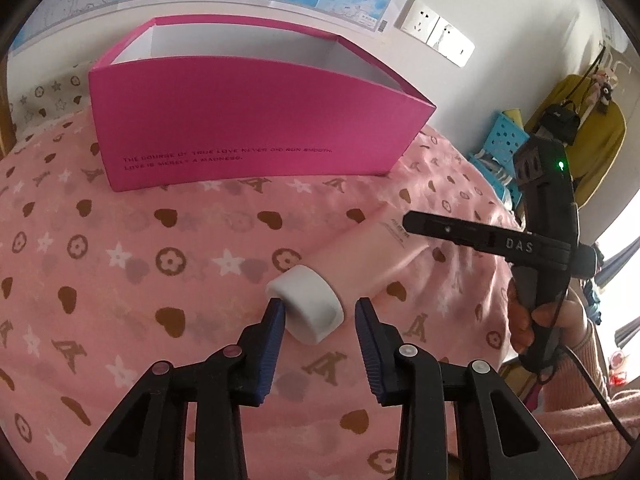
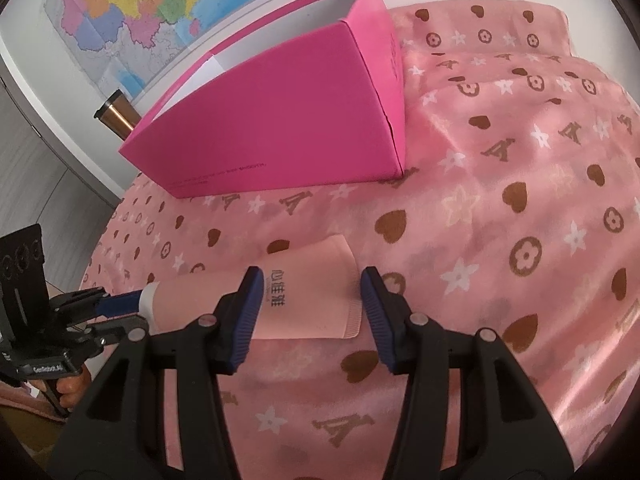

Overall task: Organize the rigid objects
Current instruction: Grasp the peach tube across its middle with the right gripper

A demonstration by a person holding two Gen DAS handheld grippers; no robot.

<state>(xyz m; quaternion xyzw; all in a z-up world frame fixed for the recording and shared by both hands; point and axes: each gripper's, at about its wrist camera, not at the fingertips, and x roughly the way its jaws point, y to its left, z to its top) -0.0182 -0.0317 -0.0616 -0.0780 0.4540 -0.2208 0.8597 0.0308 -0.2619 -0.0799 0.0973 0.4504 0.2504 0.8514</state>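
- The pink tube [image 1: 372,256] is lying flat on the pink patterned bedspread [image 1: 120,260]; its white cap [image 1: 308,304] is pointing toward the left wrist camera, and its flat crimped end is pointing toward the right wrist camera.
- The left gripper [image 1: 320,316] is standing released; its blue pads [image 1: 272,344] are sitting on either side of the cap, the left pad touching or nearly touching the cap wall, the right pad standing apart from it.
- The right gripper [image 2: 312,296] is also standing released; its blue pads [image 2: 244,320] are straddling the crimped end of the tube [image 2: 304,300], the left pad overlapping the printed face in view, the right pad standing just beside the tube's edge; contact cannot be confirmed.
- The magenta box [image 1: 248,128] is resting open-topped on the bedspread beyond the tube, well apart from it; its white interior is showing, and small printed text is running along the lower front wall.
- The right wrist view is showing the same box [image 2: 288,120] from its corner, with a copper-coloured cylinder [image 2: 118,116] standing behind it at the bed's edge.
- A map [image 2: 132,12] is hanging on the wall behind the box; white wall sockets [image 1: 438,32] are sitting to its right in the left wrist view.
- The person's hand [image 1: 528,316] is gripping the right tool's handle.
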